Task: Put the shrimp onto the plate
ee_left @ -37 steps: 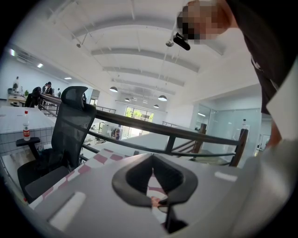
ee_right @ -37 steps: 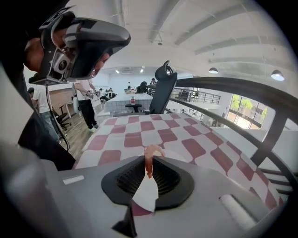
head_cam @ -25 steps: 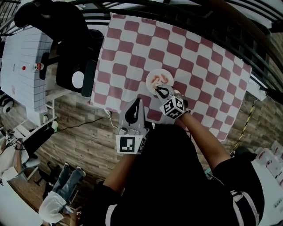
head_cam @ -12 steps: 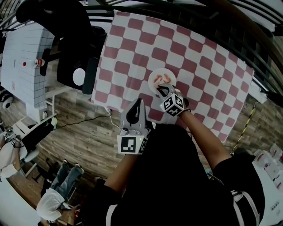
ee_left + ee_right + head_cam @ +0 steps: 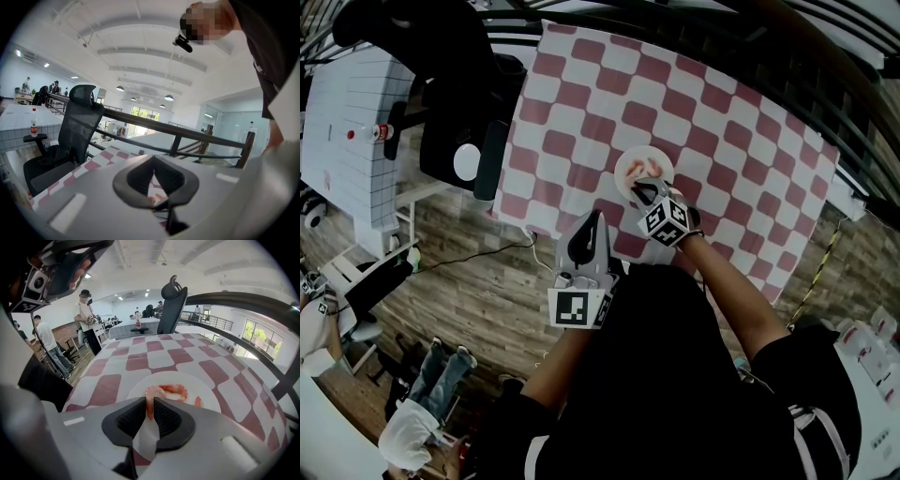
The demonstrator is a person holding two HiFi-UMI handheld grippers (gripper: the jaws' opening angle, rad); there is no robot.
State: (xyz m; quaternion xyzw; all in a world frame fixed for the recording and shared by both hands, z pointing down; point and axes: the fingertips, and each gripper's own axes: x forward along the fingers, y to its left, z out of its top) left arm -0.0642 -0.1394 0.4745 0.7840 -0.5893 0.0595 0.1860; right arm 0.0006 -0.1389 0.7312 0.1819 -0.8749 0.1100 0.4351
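1. A red-and-white checked cloth [image 5: 712, 122] covers a table across the upper middle of the head view.
2. A black office chair [image 5: 455, 94] stands just beside its left edge.
3. At far left, a white gridded table [image 5: 337, 150] bears a small bottle [image 5: 381, 134] (some red on it).
4. At lower left, a dark cable [image 5: 478, 261] lies on the wooden floor [image 5: 459, 300].
5. A dark railing [image 5: 839, 89] crosses the upper right.

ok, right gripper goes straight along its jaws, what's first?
Probably the resting shrimp on the white plate, just past the right gripper, shut on the held shrimp. Depth unclear.
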